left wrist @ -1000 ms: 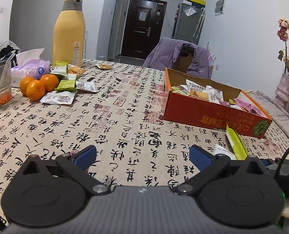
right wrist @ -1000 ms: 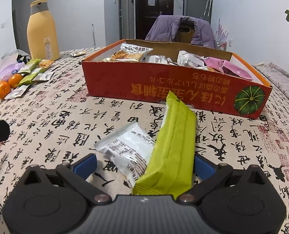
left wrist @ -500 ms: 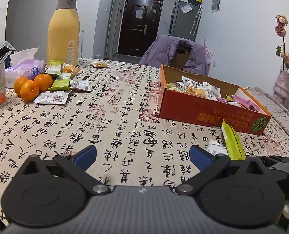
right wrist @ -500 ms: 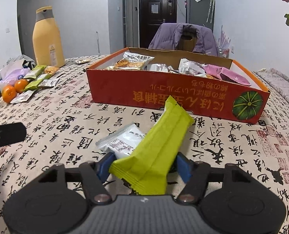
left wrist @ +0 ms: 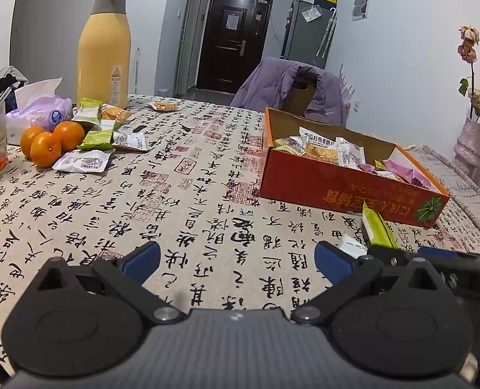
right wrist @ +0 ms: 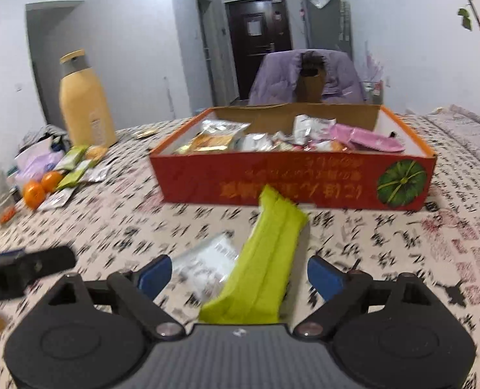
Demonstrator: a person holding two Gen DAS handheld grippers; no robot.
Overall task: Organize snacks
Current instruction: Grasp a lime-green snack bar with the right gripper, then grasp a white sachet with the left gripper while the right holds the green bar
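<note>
Opening jaws on right gripper [right wrist: 238,274]: green bar [right wrist: 261,259] lies between the pads, neither pad touching it, far end pointing at the red box [right wrist: 291,180]. White packet [right wrist: 204,261] sits just left of the bar, partly under it. Bar's near end is hidden behind the gripper body; the view is motion-blurred. Left gripper [left wrist: 236,259] jaws apart over bare tablecloth [left wrist: 188,201].

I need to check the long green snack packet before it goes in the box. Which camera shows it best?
The right wrist view: the green snack packet lies almost whole, though blurred, between the opening right tongs, pads apart from it. The left wrist view shows only its far end behind the tongs.
</note>
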